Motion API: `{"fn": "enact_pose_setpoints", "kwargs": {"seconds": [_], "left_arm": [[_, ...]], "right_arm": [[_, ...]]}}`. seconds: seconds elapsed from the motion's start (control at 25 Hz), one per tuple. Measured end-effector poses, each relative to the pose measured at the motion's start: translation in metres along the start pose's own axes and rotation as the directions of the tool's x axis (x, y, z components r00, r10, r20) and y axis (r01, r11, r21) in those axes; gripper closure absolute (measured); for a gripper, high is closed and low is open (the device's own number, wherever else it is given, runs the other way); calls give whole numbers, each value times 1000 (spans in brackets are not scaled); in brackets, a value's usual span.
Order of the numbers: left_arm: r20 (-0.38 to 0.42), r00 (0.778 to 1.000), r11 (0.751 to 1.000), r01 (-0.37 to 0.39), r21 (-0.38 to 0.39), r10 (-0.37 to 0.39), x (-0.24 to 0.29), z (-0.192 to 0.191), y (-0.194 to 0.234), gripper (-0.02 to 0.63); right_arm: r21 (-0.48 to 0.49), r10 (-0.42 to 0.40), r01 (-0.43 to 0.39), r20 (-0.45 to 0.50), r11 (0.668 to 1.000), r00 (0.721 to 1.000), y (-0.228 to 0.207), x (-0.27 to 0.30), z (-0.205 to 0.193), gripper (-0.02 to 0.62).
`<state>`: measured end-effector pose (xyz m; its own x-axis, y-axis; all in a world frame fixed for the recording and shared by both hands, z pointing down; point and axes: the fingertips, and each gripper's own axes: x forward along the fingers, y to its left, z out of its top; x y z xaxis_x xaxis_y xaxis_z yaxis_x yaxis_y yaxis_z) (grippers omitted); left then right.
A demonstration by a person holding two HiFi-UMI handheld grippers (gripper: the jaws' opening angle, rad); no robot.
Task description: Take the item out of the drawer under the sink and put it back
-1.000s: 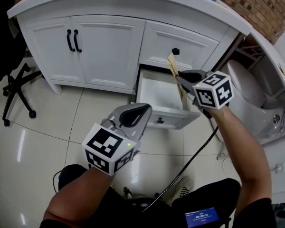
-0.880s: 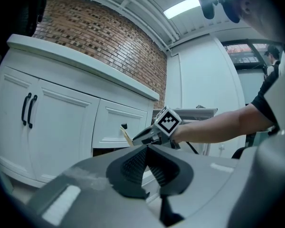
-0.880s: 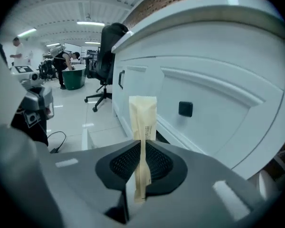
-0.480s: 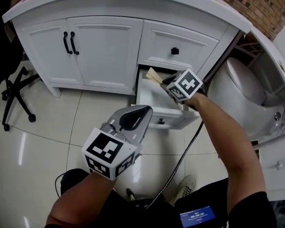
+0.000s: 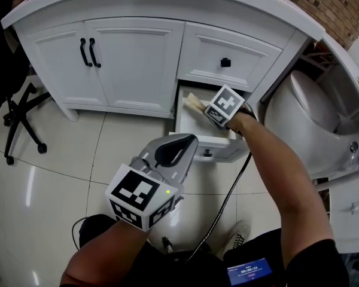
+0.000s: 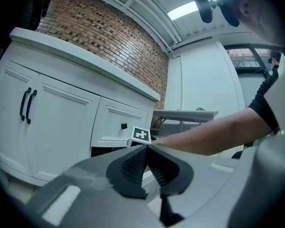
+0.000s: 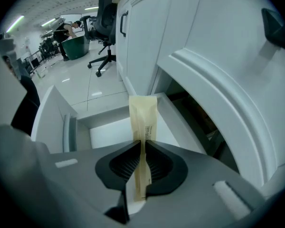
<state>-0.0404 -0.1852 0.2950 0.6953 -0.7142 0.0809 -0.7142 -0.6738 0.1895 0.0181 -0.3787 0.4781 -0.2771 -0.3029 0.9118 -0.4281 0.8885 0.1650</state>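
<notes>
1. The packet (image 7: 143, 120) is a long, narrow, flat sachet of pale tan paper. A few lines of small dark print run along one face; they are too small to read.
2. In the right gripper view it is seen almost edge-on, with one end squared off.
3. The right gripper (image 7: 143, 145) has its fingers (image 7: 123, 164) drawn in narrow and pressed on the packet from both sides. The ribbed pads clamp it near its nearer end.
4. A short stub of the packet shows behind the pads, while the longer part sticks out past the fingertips.
5. That free part reaches over the open drawer (image 7: 69, 132), and its far end shows against the drawer's white bottom. Whether it touches the bottom cannot be told.
6. In the head view the right gripper (image 5: 202, 107) points steeply down into the drawer (image 5: 218, 153). The packet (image 5: 194, 102) juts toward the drawer's back left corner, under the white cabinet (image 5: 131, 58).
7. The left gripper (image 5: 188, 141) hangs level over the tiled floor (image 5: 60, 160), short of the drawer front. Its fingers (image 6: 133, 165) are pressed together with nothing between them.
</notes>
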Motion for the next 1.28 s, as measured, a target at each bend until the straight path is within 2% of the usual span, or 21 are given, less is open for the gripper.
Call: {"fn": "enact_pose_setpoints", "kwargs": {"seconds": [0.24, 0.32, 0.56, 0.72, 0.88, 0.92, 1.0, 1.08, 1.2, 1.28], "left_arm": [[-7, 1000, 1000, 0, -3, 0, 1, -2, 2, 600], [-6, 1000, 1000, 0, -2, 0, 1, -2, 2, 600], [-16, 1000, 1000, 2, -3, -2, 1, -3, 1, 600], [-22, 1000, 1000, 1, 5, -1, 1, -4, 1, 600], [-26, 1000, 1000, -1, 13, 1, 2, -5, 0, 600], [-26, 1000, 1000, -2, 14, 3, 1, -5, 0, 600], [-26, 1000, 1000, -6, 16, 6, -1, -5, 1, 600], [-24, 1000, 1000, -11, 17, 11, -3, -5, 2, 600], [-23, 1000, 1000, -22, 12, 22, -5, -5, 4, 600], [-25, 999, 1000, -27, 14, 27, -5, -6, 4, 600]], "right_arm": [[3, 25, -25, -67, 1000, 997, 5, 11, -7, 550], [3, 28, -28, -58, 1000, 998, 6, 11, -7, 510], [35, 5, -5, -3, 999, 1000, -1, -2, -4, 505], [36, -14, 13, 30, 999, 999, -1, -15, 1, 515], [38, -56, 53, 87, 998, 995, -2, -35, 7, 588], [48, -68, 62, 118, 997, 991, -2, -41, 9, 588], [88, -77, 59, 207, 994, 975, -1, -59, 16, 588], [148, -77, 30, 326, 989, 942, 3, -83, 25, 588], [223, -86, -29, 490, 974, 867, 15, -129, 32, 588], [249, -92, -65, 568, 966, 818, 27, -159, 31, 588]]}}
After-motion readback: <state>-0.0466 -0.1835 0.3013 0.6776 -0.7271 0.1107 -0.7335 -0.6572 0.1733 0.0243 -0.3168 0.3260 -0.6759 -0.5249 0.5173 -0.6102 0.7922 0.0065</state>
